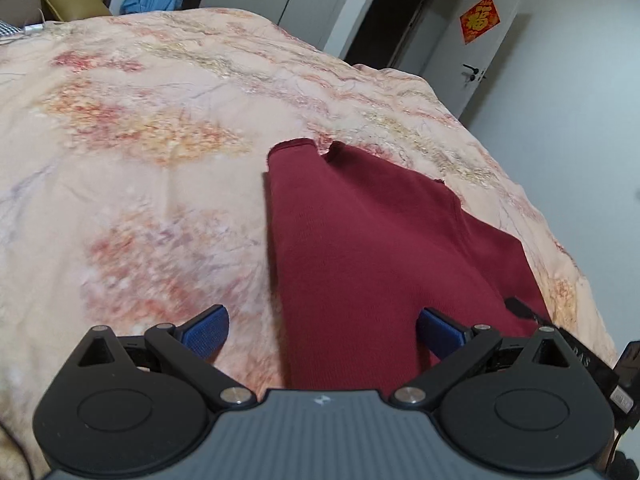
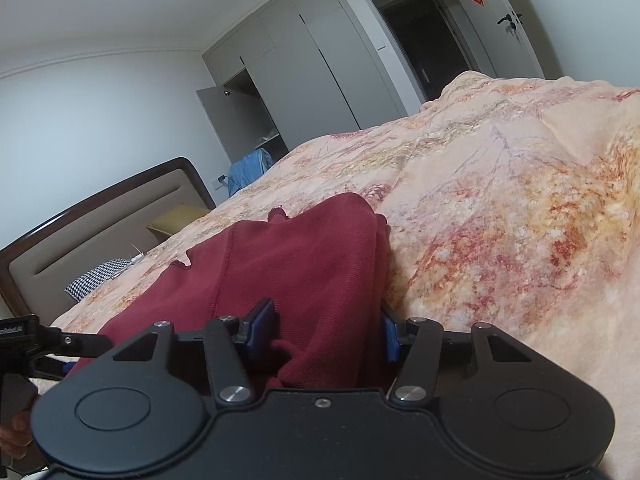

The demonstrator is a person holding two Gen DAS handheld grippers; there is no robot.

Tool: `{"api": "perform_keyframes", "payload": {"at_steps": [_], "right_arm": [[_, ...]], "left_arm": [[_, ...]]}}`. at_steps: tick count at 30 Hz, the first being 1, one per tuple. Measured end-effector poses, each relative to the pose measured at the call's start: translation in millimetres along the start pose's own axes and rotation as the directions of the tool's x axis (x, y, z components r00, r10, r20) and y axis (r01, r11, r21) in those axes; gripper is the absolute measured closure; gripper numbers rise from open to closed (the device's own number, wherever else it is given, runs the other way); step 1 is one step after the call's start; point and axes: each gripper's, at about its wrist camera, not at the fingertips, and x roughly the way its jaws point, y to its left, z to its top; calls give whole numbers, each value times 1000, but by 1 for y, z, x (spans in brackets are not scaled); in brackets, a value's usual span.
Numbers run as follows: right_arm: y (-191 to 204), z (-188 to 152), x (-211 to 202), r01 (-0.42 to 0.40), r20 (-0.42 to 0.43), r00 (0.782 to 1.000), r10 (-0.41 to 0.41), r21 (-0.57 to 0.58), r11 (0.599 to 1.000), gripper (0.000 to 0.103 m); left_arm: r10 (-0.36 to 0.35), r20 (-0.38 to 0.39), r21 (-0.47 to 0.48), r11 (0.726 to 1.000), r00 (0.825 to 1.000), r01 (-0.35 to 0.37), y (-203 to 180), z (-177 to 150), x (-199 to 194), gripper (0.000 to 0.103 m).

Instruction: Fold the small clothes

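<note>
Blue-padded left claw (image 1: 322,334) sits nearest the lens, fingers spread wide, released, nothing gripped; its right pad (image 1: 442,336) hovers over cloth, left pad over bare bedding. Dark red knit garment (image 1: 380,248) lies on the bed, running away from both claws, far end with a narrow cuff-like tip and a notch beside it. One long edge in the left wrist view looks straight and doubled, so judged partly folded lengthwise, maybe one side already turned in; hard to confirm, since the layers blur near the lens.

Right claw (image 2: 328,332) has a bunched ridge of the same red cloth between its pads; jaws partly closed around it, appears to be grasping the near edge, though pad contact is hidden by fabric. Cloth there is rumpled, not flat.

Left to do, by my read: carry the held edge over, flatten, make the crosswise fold, smooth.

Peach floral quilt (image 1: 160,160) covers the bed under everything. Beyond: padded headboard (image 2: 100,232), grey wardrobe (image 2: 304,72), dark open doorway (image 1: 384,16), red paper square on the door (image 1: 480,19).
</note>
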Motion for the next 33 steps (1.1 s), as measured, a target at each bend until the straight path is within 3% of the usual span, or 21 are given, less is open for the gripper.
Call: {"api": "perform_keyframes", "payload": {"at_steps": [4, 16, 21, 25, 33], "right_arm": [[-1, 0, 1, -2, -1, 1000, 2, 4, 1000, 46], [-2, 1, 3, -2, -6, 1000, 2, 11, 1000, 43], [-1, 1, 3, 1, -6, 1000, 0, 11, 1000, 41], [1, 0, 4, 8, -7, 1000, -8, 4, 1000, 39], [3, -1, 4, 22, -6, 1000, -22, -11, 1000, 40]], "left_arm": [[17, -13, 62, 998, 1000, -16, -5, 0, 10, 0], [-1, 3, 77, 997, 1000, 1, -6, -8, 4, 0], [-8, -50, 151, 988, 999, 15, -6, -2, 10, 0], [-60, -103, 111, 991, 993, 72, 3, 7, 14, 0], [-66, -102, 139, 987, 993, 80, 0, 6, 14, 5]]}}
